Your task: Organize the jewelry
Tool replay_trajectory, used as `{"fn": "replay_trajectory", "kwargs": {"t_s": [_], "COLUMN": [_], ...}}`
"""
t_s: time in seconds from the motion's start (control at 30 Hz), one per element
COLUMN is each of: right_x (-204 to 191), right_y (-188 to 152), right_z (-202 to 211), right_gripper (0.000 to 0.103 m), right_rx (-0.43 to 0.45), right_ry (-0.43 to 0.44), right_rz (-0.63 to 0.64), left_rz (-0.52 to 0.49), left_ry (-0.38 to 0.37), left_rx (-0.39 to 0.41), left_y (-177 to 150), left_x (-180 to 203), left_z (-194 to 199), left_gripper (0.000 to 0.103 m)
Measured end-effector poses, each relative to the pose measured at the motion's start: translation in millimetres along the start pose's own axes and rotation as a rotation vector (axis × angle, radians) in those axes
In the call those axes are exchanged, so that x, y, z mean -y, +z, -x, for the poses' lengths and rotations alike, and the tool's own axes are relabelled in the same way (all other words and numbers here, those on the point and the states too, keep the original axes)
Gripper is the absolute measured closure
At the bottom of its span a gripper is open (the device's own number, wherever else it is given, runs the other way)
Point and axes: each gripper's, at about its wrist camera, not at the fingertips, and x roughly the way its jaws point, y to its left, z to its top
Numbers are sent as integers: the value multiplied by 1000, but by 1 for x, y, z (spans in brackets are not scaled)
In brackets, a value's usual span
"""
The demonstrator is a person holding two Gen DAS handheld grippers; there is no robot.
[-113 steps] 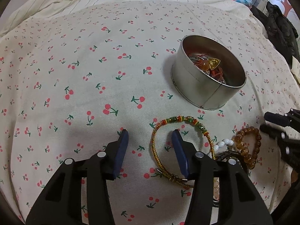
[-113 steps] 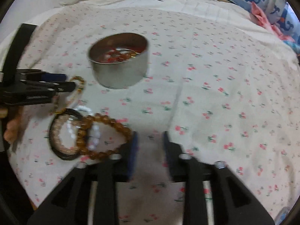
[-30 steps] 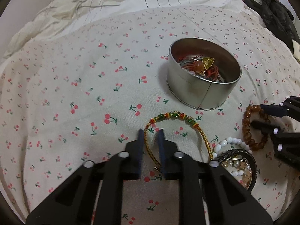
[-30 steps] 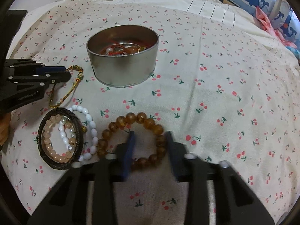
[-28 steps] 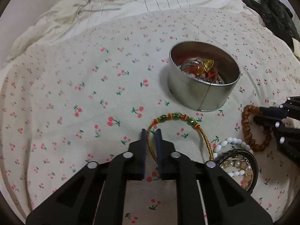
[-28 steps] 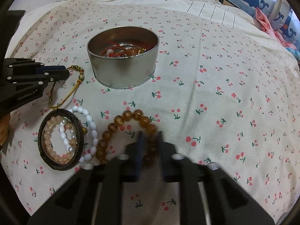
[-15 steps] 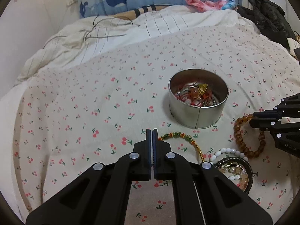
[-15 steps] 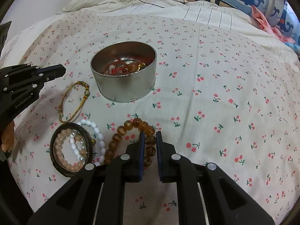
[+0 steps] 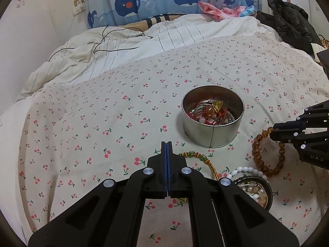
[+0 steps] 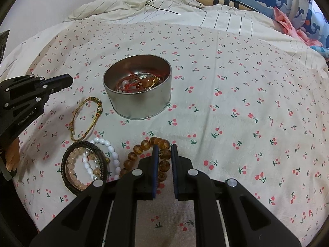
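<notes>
A round metal tin with jewelry inside sits on the cherry-print bed sheet. My left gripper is shut and empty, raised above a gold cord bracelet with green beads. My right gripper is shut on an amber bead bracelet, whose beads sit between the blue pads. A white bead bracelet and a dark ring holding pink beads lie left of it.
Rumpled striped bedding with a black cable lies behind the sheet. A whale-print curtain and dark clothing are at the back. The bed's edge drops off at the left.
Both grippers closed. The left shut empty and lifted back from the gold cord bracelet. The right closed onto the amber bead bracelet and rose a little.
</notes>
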Motion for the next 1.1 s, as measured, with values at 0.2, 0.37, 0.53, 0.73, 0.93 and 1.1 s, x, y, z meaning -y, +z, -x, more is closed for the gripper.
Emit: {"fn": "replay_trajectory", "kwargs": {"t_s": [0.2, 0.37, 0.53, 0.73, 0.93, 1.1], "right_x": [0, 0, -1, 0, 1, 2], "right_y": [1, 1, 1, 1, 3, 5], "right_z": [2, 2, 1, 2, 4, 7], "right_gripper": [91, 91, 91, 91, 91, 91], "right_rx": [3, 0, -6, -4, 1, 15], "right_ry": [2, 1, 0, 5, 12, 19], "right_rz": [0, 2, 3, 3, -6, -16], "left_rz": [10, 49, 185, 285, 134, 123], "left_ry": [-13, -57, -239, -264, -122, -172], "left_rx": [0, -47, -176, -210, -261, -253], "left_y": [0, -1, -7, -16, -23, -17], "left_x": [-1, -6, -20, -34, -7, -3], "left_z": [1, -7, -31, -46, -66, -59], "left_gripper": [103, 102, 47, 37, 35, 101]}}
